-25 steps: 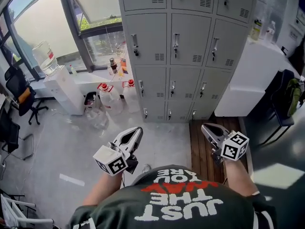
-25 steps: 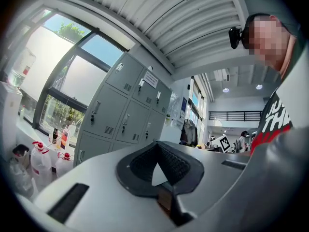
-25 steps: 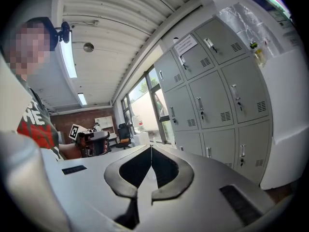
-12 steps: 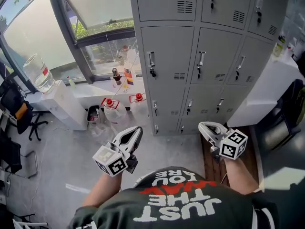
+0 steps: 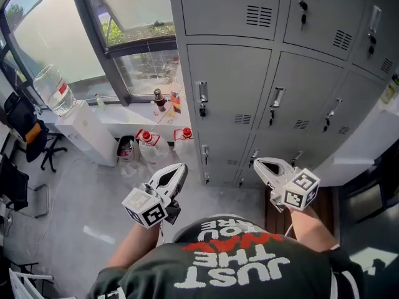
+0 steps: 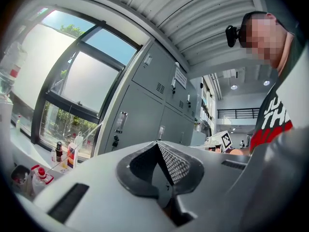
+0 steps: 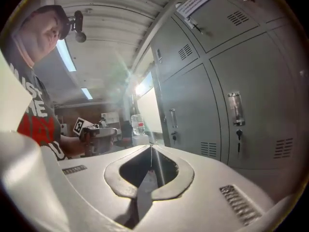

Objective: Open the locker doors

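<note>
Both grippers are closed and empty. The left gripper (image 5: 179, 169) has its jaws pressed tip to tip with nothing between them, and the right gripper (image 5: 259, 164) is the same in its own view.

The task thing is the grey locker bank (image 5: 230, 92). It stands on the floor with its left edge next to the window, and every door visible is closed. Each door has a slim upright handle near its left edge, e.g. the left-column handle (image 5: 202, 98) and the middle-column handle (image 5: 276, 98). A vent sits at each door's lower right corner.

Handling, as a judgement:
- The doors look like thin sheet steel: stiff, fairly light, and not fragile. They should swing on side hinges (probably on the right edge, opposite the handle).
- The handle is the place to take hold, with the jaws across the upright bar.
- The bar is narrow, smooth metal, so the pads could slide off if they aren't square to it.
- There is a lock just under each handle. I can't tell whether any are locked.

Both grippers are held in front of the person's chest, pointing toward the bank and well apart from it, touching nothing. The left gripper aims at the left column's lower doors. The right gripper's tip sits under the middle column near a lower-row handle (image 5: 254, 157), but short of it. In the right gripper view the doors fill the right side, with one handle (image 7: 235, 108) off to the right of the jaws rather than in line with them.
</note>
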A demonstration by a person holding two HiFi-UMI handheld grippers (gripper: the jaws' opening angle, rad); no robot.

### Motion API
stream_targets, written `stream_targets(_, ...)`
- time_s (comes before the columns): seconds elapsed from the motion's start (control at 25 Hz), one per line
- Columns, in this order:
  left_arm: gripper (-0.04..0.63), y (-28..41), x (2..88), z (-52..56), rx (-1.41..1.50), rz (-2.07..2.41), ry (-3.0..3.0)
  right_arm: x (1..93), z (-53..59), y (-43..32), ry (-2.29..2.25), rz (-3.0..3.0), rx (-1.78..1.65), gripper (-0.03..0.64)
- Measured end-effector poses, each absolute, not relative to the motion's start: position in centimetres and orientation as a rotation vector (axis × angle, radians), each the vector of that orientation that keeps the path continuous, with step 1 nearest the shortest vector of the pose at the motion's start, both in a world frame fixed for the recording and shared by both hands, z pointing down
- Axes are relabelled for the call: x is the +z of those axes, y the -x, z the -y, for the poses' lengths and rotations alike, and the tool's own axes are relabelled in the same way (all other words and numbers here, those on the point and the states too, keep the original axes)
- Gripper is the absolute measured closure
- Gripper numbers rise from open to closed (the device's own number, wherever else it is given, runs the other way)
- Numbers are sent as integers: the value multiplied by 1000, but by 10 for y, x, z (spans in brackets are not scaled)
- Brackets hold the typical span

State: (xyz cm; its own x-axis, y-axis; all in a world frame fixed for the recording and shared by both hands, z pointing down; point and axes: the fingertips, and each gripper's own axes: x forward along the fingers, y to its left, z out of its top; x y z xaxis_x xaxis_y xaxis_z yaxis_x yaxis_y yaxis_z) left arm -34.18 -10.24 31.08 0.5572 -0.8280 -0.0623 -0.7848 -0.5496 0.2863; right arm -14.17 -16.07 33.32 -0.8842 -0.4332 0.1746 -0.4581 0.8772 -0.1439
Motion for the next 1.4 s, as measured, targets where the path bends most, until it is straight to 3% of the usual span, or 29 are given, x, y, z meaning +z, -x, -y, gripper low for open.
stream_targets(0.4, 597, 350, 309, 166, -274, 1420, -2556, 327, 233, 200, -576, 2951, 187, 583)
stream_targets(1.0, 597, 412, 308, 210, -205, 1340, -2651, 298, 332, 329, -917, 2814, -121, 578)
stream_targets(1.2, 598, 421, 309, 209, -203, 1320, -2657, 300, 366, 351, -1032, 2748, -93, 489)
stream_targets(1.4, 597, 435, 314, 204, -209, 1319, -2653, 304, 380, 364, -1086, 2733, -17, 462)
